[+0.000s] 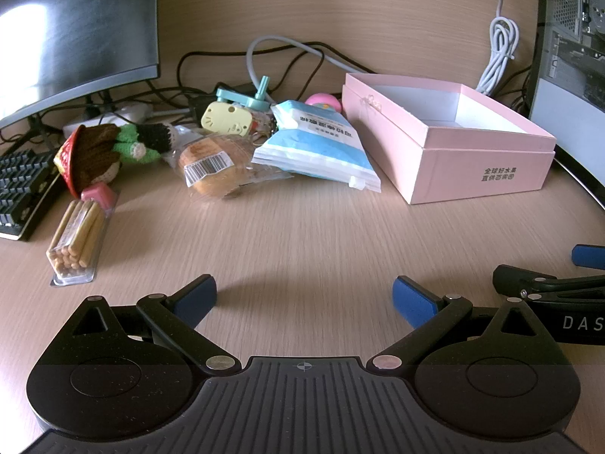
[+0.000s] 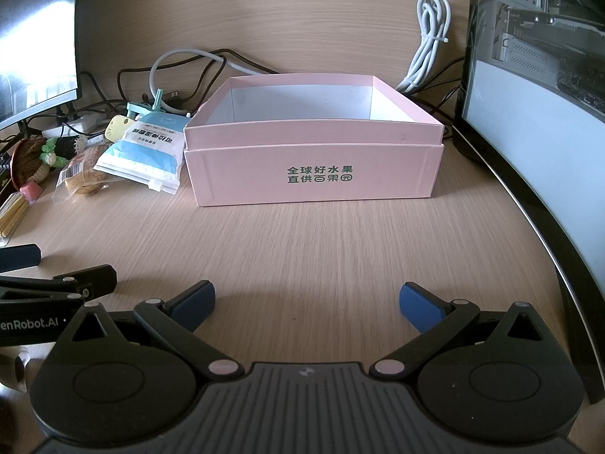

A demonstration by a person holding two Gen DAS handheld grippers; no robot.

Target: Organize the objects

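From the left wrist view, the left claw point(image 1: 304, 297) stands spread wide over bare wood-grain table point(image 1: 302, 234), gripping nothing. Ahead lies the clutter to sort: a clear pack of tan biscuit sticks point(image 1: 77, 238), a wrapped bread roll with a barcode label point(image 1: 211, 168), a blue-and-white zip pouch point(image 1: 321, 147), a brown and green crocheted toy point(image 1: 113, 147) and a yellow cartoon keychain point(image 1: 226, 119). The open pink cardboard box point(image 1: 487, 166) sits to their right, seemingly empty. The bread roll looks the easiest first pick; I would close gently on it, since it will squash.

From the right wrist view, the right claw point(image 2: 306, 302) is likewise fully spread and empty, squarely facing the pink cardboard box point(image 2: 314, 178). The pouch point(image 2: 147, 155) lies just beside the box's left wall, so it suits this hand; lift well clear of the rim.
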